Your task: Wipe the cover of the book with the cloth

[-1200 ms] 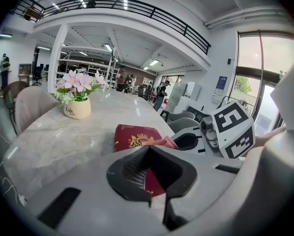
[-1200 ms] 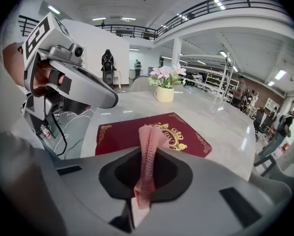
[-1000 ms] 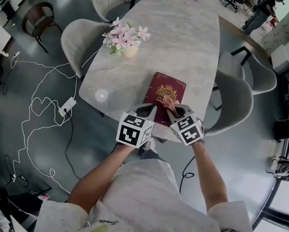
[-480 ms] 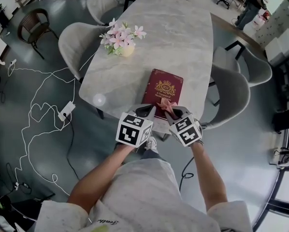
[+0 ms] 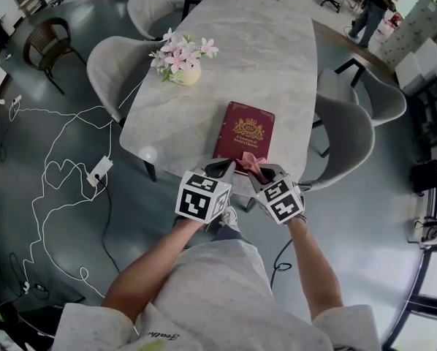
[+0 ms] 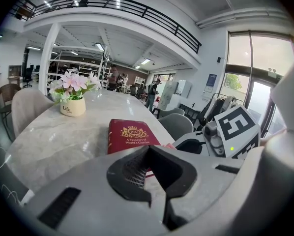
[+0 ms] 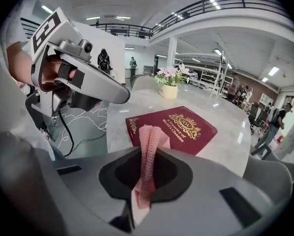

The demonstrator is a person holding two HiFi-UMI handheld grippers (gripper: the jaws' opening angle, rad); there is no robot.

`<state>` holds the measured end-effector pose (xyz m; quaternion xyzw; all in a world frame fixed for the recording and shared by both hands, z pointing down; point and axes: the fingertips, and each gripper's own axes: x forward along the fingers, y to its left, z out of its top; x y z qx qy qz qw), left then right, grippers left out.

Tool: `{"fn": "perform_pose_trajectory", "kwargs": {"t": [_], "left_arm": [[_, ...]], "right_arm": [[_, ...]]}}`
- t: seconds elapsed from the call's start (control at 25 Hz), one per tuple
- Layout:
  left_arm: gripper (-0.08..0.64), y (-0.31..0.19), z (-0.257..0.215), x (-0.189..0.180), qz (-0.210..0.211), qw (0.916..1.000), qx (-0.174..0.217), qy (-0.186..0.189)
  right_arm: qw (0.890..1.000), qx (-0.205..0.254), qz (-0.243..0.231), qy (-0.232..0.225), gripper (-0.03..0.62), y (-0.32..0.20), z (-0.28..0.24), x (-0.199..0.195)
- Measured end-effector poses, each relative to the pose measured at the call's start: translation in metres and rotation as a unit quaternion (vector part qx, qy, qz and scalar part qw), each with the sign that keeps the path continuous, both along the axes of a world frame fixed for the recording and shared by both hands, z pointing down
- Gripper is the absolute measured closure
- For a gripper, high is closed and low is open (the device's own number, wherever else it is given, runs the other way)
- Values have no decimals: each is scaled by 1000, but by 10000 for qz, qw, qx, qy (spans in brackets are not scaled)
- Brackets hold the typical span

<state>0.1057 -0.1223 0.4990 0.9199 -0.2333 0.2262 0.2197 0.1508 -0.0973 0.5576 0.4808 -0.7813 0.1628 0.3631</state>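
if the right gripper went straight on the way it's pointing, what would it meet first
Probably the red book, on its cover: it lies just ahead of the right gripper, and the pink cloth it pinches would touch first. Exact depth is unclear.

A long marble table (image 5: 277, 57) fills the upper centre, with grey upholstered chairs (image 5: 112, 64) beside it. A wicker chair (image 5: 47, 41) stands upper left, a white power strip (image 5: 99, 171) on the glossy grey floor (image 5: 379, 218). A mezzanine railing (image 6: 137, 11) runs overhead, with tall windows (image 6: 240, 58) at right.
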Motion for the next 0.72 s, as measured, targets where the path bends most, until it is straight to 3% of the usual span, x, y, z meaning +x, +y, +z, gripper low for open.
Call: {"fn": "perform_pose_trajectory", "kwargs": {"t": [0.4,0.72], "left_arm": [[552,4,-1,3,76,10000,7,46],[552,-5,-6,11,-11,9999,59,92]], "right_arm": [[9999,89,-19,42,577,8,-13,-1],[9990,412,-112,134,576,-13,-49,16]]}}
